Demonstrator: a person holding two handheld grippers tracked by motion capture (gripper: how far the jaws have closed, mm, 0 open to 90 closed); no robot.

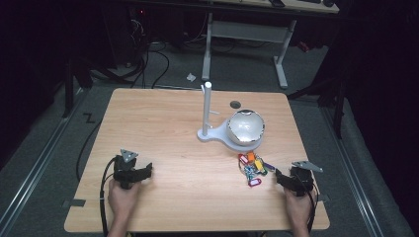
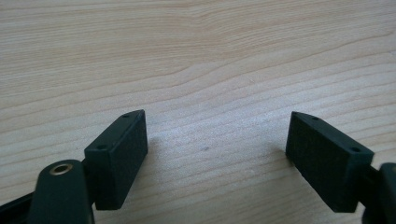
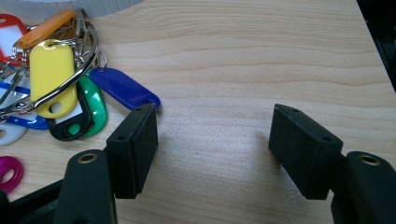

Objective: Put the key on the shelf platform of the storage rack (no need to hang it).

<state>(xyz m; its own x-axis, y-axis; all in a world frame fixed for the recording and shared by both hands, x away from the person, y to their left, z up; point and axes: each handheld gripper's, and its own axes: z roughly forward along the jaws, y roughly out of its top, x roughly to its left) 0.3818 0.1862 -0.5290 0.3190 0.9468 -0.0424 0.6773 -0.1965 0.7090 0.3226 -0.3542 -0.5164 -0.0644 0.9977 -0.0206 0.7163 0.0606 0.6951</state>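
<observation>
- Two hand-held black two-jaw grippers rest low over the pale wooden table point(image 1: 163, 123), and the bunch of coloured plastic key tags on metal rings point(image 1: 253, 168) lies just beside the right gripper point(image 1: 279, 177), well apart from the left gripper point(image 1: 148, 170).
- Right gripper view: the jaws stand wide apart with bare wood between them; nothing is held or touched by the pads.
- From those fingers point(image 3: 135, 144), the key tags point(image 3: 60, 88) lie off to the left and a little ahead, outside the gap. The blue tag point(image 3: 123, 88) reaches closest, its tip just above the left finger.
- Long axis: the blue tag runs slantwise, from upper left down towards the finger; the yellow tag point(image 3: 51, 77) and the green one point(image 3: 93, 105) lie more nearly along the jaws' own line.
- Left gripper point(image 2: 215, 140): jaws likewise spread, bare table between them, no object near.
- Beyond the tags, farther from the right fingers, stands a white post stand point(image 1: 206, 111) whose base carries a shiny silver bowl point(image 1: 245, 127).
- Judgement: the right hand is plainly the nearer one. To take the bunch it would need to shift leftward and slightly forward, so a tag or ring falls between the pads rather than beside them.
</observation>
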